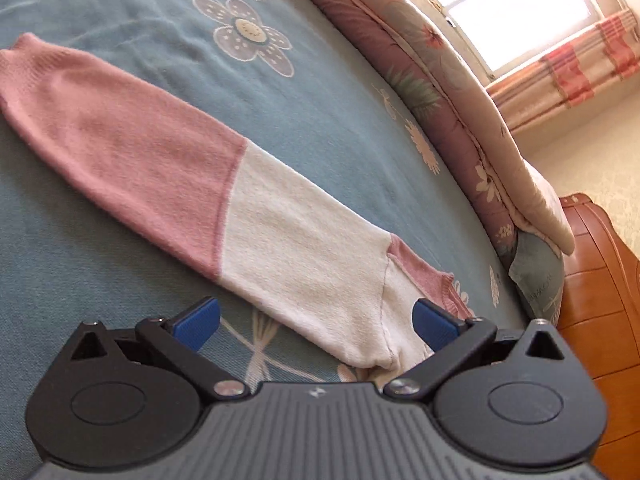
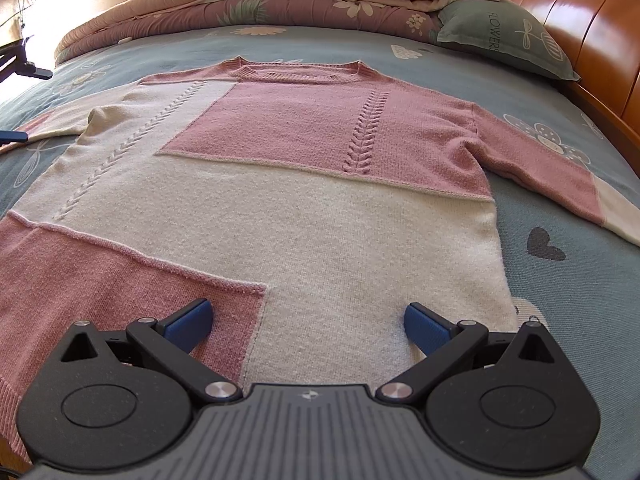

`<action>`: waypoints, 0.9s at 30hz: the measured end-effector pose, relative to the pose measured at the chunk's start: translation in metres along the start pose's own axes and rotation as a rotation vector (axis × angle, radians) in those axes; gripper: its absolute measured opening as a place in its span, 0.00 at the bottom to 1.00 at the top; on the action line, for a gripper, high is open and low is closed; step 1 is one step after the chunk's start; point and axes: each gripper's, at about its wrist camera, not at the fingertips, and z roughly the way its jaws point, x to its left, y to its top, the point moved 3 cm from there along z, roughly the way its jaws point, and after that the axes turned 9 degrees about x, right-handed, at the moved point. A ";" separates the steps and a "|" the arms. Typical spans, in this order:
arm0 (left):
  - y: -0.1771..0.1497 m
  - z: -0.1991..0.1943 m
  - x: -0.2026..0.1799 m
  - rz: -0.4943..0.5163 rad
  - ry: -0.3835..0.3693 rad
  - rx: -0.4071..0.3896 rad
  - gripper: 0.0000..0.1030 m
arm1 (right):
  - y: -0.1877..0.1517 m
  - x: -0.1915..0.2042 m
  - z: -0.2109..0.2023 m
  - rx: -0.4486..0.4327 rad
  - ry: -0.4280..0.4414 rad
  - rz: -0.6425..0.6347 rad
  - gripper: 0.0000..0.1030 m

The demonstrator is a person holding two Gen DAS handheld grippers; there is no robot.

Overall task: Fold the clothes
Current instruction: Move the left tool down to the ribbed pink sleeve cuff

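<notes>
The left hand-held gripper (image 1: pixel 316 322) hovers with jaws wide over the shoulder end of the sweater's left sleeve (image 1: pixel 168 168). The right hand-held gripper (image 2: pixel 306 326) hangs equally wide above the hem of the sweater (image 2: pixel 280 208), which lies flat and unfolded, front up, on the bed (image 2: pixel 568 300). Judging by this, each sleeve needs pinching and carrying inward. The right sleeve (image 2: pixel 540 164) nears the headboard (image 2: pixel 592 32); bare sheet surrounds the rest.
</notes>
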 end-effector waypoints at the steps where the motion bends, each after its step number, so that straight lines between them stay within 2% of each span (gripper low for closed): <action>1: 0.005 -0.005 0.015 -0.051 -0.003 -0.018 0.99 | 0.000 0.000 0.000 -0.001 0.000 0.001 1.00; 2: 0.010 -0.010 0.030 -0.102 -0.007 -0.037 0.99 | 0.000 0.000 0.001 -0.004 0.001 0.001 1.00; 5: 0.015 -0.014 0.048 -0.136 -0.050 -0.081 0.99 | 0.000 0.000 0.002 -0.013 0.002 0.001 1.00; 14: 0.039 -0.002 0.060 -0.124 -0.064 -0.177 0.99 | 0.000 0.000 0.004 -0.041 0.009 -0.005 1.00; 20: 0.058 -0.005 0.069 -0.102 0.001 -0.286 0.99 | 0.000 -0.001 0.004 -0.049 0.012 -0.008 1.00; 22: 0.056 -0.009 0.076 -0.160 -0.044 -0.307 0.99 | 0.000 -0.001 0.004 -0.050 0.012 -0.008 1.00; 24: 0.050 -0.009 0.073 -0.131 -0.064 -0.293 0.99 | 0.000 0.000 0.004 -0.050 0.013 -0.008 1.00; 27: 0.051 -0.003 0.070 -0.063 -0.036 -0.301 0.99 | 0.000 0.000 0.004 -0.053 0.013 -0.009 1.00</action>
